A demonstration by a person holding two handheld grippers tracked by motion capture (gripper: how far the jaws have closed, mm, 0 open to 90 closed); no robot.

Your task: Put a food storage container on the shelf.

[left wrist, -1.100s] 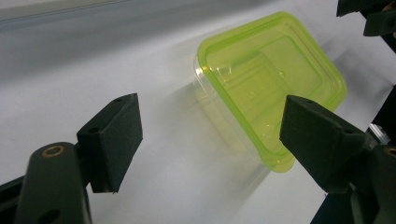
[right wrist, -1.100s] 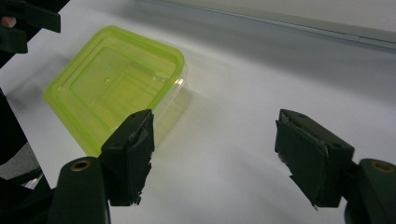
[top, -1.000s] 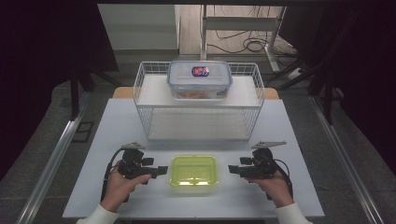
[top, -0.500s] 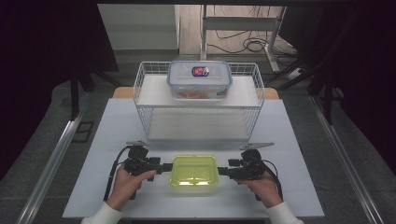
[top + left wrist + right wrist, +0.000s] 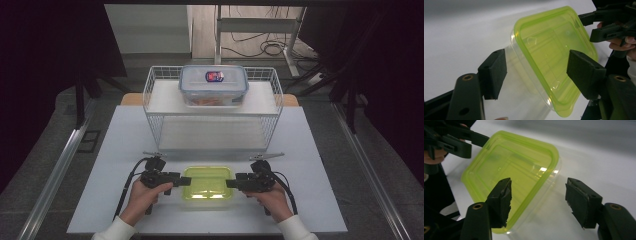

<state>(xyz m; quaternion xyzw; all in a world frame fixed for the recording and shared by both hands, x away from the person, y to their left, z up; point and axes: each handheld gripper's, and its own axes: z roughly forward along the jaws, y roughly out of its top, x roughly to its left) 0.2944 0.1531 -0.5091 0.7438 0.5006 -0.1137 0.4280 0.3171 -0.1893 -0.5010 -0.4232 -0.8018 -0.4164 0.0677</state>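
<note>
**Both tongs spread at the ends of the green-lidded box**

I see a shallow clear plastic box with a lime-green lid (image 5: 206,182) lying flat on the white counter (image 5: 320,150), near its front edge and about midway across. My left tongs (image 5: 186,180) point inward at the box's left end, and my right tongs (image 5: 230,183) point inward at its right end, so the two face each other across the lid. My left hand (image 5: 142,195) and right hand (image 5: 267,196) grip the handles from below, white sleeves showing at the bottom of the high view, with a black cable looping away from each tool.

In the left gripper view the jaws stand wide apart, with the green lid (image 5: 554,55) between them and farther off; the near corner of the box sits in the gap, and I cannot tell whether either pad touches it. The other tongs (image 5: 599,23) show at the far side of the box in that view. In the right gripper view the jaws are likewise spread wide, the left pad overlapping the near edge of the lid (image 5: 511,170), the right pad over bare counter and apart from the box. Neither pair holds anything.

Behind the box stands a white wire basket (image 5: 150,107). A clear rectangular food container with a blue-rimmed lid and a small label (image 5: 214,85) sits at the basket's rear, well apart from the green-lidded box.
</note>
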